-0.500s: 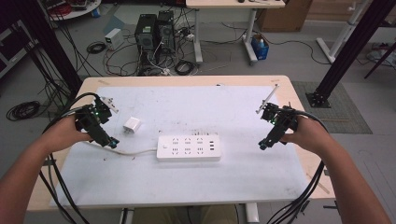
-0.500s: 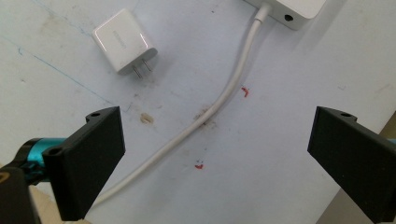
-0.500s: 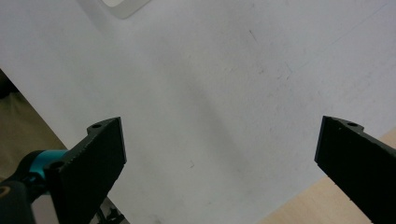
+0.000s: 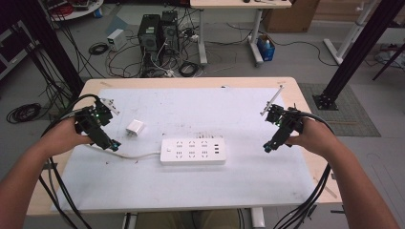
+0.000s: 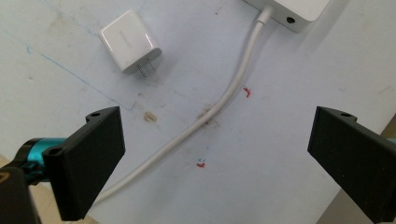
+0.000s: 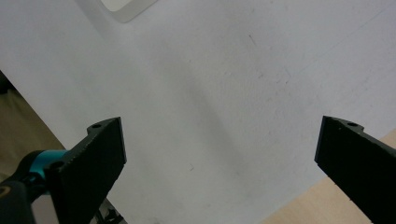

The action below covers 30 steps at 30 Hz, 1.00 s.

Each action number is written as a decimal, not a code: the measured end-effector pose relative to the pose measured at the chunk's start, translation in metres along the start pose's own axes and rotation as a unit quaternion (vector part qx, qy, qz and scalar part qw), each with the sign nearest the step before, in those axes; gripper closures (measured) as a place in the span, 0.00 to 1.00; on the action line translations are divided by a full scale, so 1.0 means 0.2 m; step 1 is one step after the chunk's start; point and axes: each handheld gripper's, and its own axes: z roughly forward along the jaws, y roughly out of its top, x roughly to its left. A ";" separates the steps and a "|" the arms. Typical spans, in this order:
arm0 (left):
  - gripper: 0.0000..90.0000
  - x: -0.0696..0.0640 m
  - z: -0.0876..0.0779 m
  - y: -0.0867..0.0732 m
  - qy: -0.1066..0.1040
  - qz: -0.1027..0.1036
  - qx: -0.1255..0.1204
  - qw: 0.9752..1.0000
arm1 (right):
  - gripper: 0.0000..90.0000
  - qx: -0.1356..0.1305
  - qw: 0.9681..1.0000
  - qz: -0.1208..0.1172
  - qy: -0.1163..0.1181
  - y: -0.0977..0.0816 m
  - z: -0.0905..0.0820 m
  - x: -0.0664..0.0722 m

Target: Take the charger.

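A: What is getting cut off here?

B: In the left gripper view the power strip (image 5: 293, 11) is running off the top edge, so just one corner with a small round hole is showing. Its white cable (image 5: 219, 109) is passing between the two black jaws and slipping out at the bottom left. The left gripper (image 5: 212, 163) is standing wide apart, released, with nothing pressed between its jaws.

A: And the charger?

B: The white plug adapter (image 5: 130, 46) is lying flat on the white mat (image 5: 289, 154), its two prongs pointing toward the cable, close to it but apart. The lettering on its face is too faint to read.

A: What is the high view adding?

B: It is showing the whole power strip (image 4: 193, 151) in the middle of the table (image 4: 191, 82), with the adapter (image 4: 135, 128) just up and left of it, and the left gripper (image 4: 112, 144) hovering near where the cable (image 4: 138, 155) is trailing off. The socket faces are too small to count.

A: The other side?

B: The right gripper (image 4: 268, 148) is sitting well apart from the strip, to its right. In the right gripper view its jaws are also spread wide, released, over bare mat (image 6: 224, 107); a pale corner (image 6: 125, 8) is peeking in at the top, too cropped for me to say for sure what it is.
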 end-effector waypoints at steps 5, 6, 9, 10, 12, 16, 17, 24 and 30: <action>0.04 -0.01 0.00 0.00 0.010 -0.015 -0.001 1.000 | 0.01 -0.006 1.000 0.000 -0.006 0.00 -0.02 0.00; 0.04 -0.01 0.00 0.01 0.012 -0.016 0.001 1.000 | 0.01 -0.006 1.000 0.001 -0.005 0.00 -0.02 0.00; 0.04 0.00 0.00 0.02 0.020 -0.032 -0.002 0.999 | 0.01 -0.005 1.000 -0.006 -0.005 0.00 -0.02 0.01; 0.04 0.00 0.00 0.02 0.024 -0.042 -0.004 0.999 | 0.01 -0.006 1.000 -0.007 -0.006 0.00 -0.01 0.01; 0.04 0.02 0.01 0.03 0.029 -0.069 -0.011 0.997 | 0.01 -0.004 1.000 -0.008 -0.008 0.00 -0.01 0.01; 0.04 0.05 0.02 0.05 0.033 -0.116 -0.021 0.992 | 0.01 -0.006 1.000 -0.005 -0.008 0.01 -0.01 0.01; 0.04 0.06 0.04 0.06 0.034 -0.127 -0.023 0.991 | 0.01 -0.005 1.000 -0.007 -0.008 0.01 -0.01 0.01; 0.04 0.13 0.17 0.11 0.038 -0.195 -0.005 0.980 | 0.01 -0.003 1.000 0.002 -0.008 0.00 -0.01 0.00; 0.04 0.18 0.30 0.16 0.042 -0.178 0.007 0.983 | 0.01 0.001 1.000 0.004 -0.010 0.00 -0.01 0.00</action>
